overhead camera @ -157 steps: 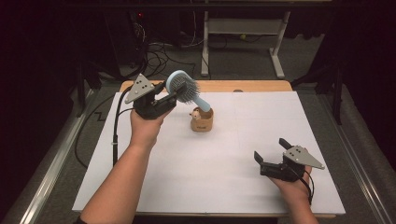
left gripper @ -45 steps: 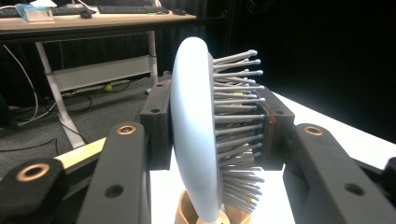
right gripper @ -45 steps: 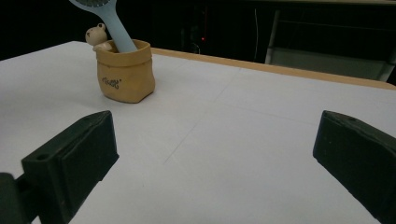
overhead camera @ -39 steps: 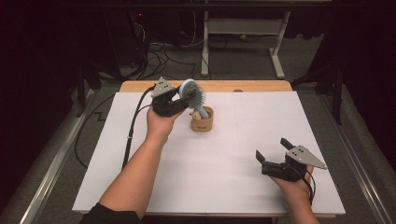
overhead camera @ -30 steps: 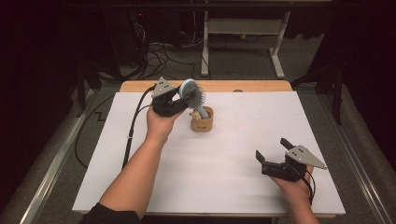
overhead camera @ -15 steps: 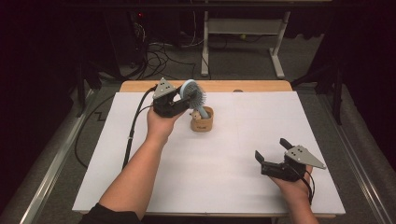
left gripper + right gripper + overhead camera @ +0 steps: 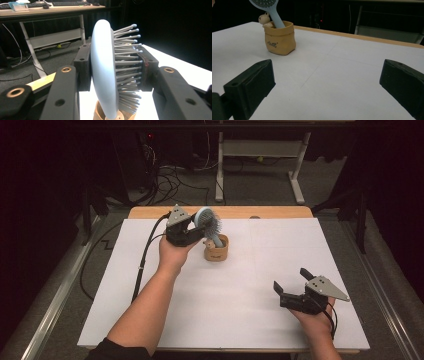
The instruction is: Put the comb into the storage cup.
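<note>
Observer: Hairbrush [image 7: 207, 222] sits handle-down in the small tan pot [image 7: 216, 251] near the table's far edge, head up and leaning slightly. Left gripper [image 7: 192, 227] is clamped on the brush head; the left gripper view shows one pad on the smooth blue back, the other pressed into the bristles [image 7: 126, 65].

Recorder: Noted. Step in hand?

Observer: Judged as the placing step, at its end: the handle is down inside the pot, grip not yet let go. A small figurine [image 7: 265, 19] perches at the pot's rim, just beside the handle.

Recorder: Right gripper?

Observer: Right gripper [image 7: 295, 290] rests on the white table cover [image 7: 250, 320], well apart from the pot, jaws spread wide with nothing between them.

Recorder: Next move?

Observer: Likely a release, then a withdrawal clear of the bristles (they could snag a pad and tip the pot). Slow opening advised, so the brush settles against the rim.
</note>
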`<action>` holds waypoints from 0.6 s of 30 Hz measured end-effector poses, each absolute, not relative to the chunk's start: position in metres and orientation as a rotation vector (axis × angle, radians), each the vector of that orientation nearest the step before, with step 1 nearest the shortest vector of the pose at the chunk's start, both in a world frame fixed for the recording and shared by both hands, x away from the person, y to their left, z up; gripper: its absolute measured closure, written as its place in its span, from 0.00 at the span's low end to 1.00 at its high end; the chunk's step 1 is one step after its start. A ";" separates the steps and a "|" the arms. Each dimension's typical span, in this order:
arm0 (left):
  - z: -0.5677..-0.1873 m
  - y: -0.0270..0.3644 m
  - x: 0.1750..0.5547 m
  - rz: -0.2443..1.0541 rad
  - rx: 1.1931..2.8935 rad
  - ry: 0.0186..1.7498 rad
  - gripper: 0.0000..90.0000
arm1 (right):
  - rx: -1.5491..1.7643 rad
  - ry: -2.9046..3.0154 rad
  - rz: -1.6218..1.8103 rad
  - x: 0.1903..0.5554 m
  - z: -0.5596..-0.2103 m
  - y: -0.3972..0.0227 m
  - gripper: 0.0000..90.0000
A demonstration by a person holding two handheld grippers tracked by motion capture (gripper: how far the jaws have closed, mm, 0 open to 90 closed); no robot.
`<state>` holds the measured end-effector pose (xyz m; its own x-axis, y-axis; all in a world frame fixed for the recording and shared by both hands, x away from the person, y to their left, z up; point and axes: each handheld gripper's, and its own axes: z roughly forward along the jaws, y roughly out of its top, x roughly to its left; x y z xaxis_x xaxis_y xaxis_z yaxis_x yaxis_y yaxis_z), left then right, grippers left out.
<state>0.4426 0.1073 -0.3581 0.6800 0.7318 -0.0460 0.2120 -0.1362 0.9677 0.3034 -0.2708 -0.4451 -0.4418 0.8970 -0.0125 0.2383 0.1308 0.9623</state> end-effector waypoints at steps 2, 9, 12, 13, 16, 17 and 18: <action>-0.359 0.109 0.444 0.533 1.684 0.777 0.61 | 1.097 1.783 1.338 0.303 -0.445 -0.271 0.00; -0.360 0.111 0.447 0.532 1.676 0.793 0.58 | 1.095 1.781 1.339 0.303 -0.445 -0.271 0.00; -0.360 0.111 0.448 0.539 1.676 0.795 0.57 | 1.093 1.782 1.337 0.303 -0.445 -0.270 0.00; -0.360 0.111 0.448 0.540 1.677 0.800 0.56 | 1.093 1.781 1.338 0.303 -0.444 -0.270 0.00; -0.360 0.112 0.449 0.534 1.675 0.815 0.54 | 1.092 1.780 1.337 0.303 -0.444 -0.271 0.00; -0.360 0.112 0.449 0.536 1.679 0.814 0.53 | 1.092 1.780 1.336 0.303 -0.444 -0.271 0.00; -0.360 0.112 0.449 0.541 1.683 0.814 0.53 | 1.091 1.780 1.337 0.303 -0.444 -0.271 0.00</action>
